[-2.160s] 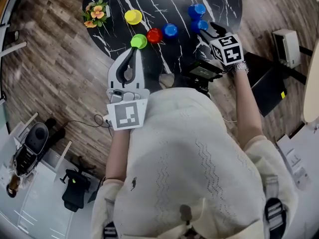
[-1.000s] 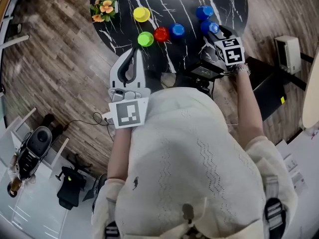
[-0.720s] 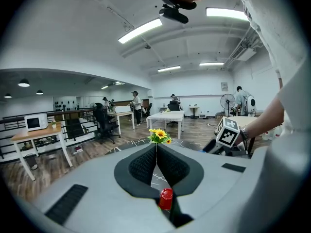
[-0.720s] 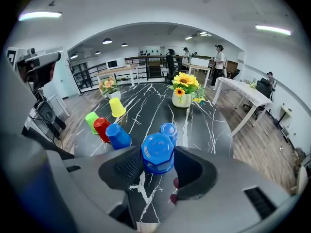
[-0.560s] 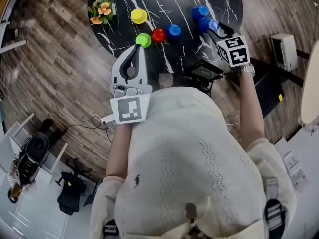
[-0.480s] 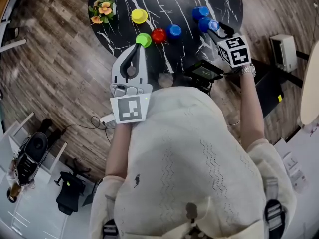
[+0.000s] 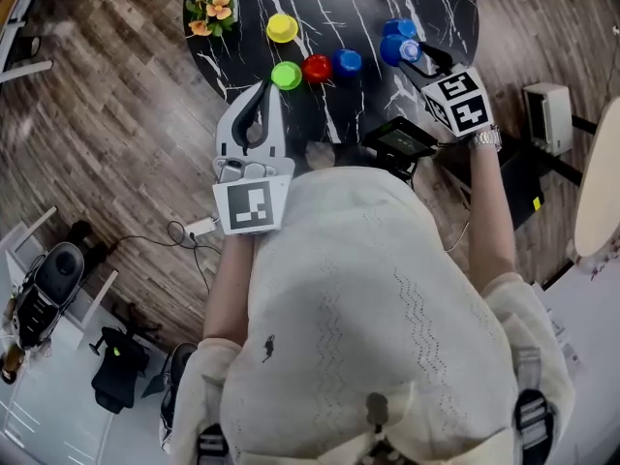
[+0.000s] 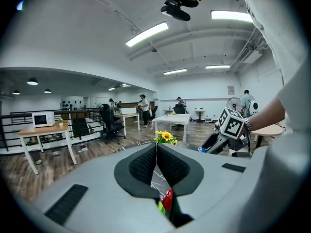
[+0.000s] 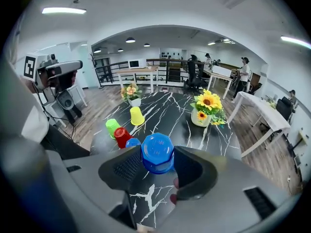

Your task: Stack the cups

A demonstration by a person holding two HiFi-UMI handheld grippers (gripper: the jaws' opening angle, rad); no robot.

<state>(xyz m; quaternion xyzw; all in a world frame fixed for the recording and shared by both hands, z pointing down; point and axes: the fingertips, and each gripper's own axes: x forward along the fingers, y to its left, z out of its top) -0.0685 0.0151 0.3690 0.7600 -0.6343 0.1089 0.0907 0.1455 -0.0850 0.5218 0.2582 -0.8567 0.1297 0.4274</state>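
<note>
Upside down, glossy blue cup (image 9: 157, 153) pinched in right tool (image 9: 158, 163); left tool (image 8: 156, 152) pressed together.

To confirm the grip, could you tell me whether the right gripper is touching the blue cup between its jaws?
Touching. The right gripper view shows the right gripper closed on the blue cup, both jaws pressing its sides with no gap.

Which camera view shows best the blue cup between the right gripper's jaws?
The right gripper view: the blue cup sits large between the jaws, close up. The head view shows it small at the table's edge; the left gripper view shows only a blue speck.
</note>
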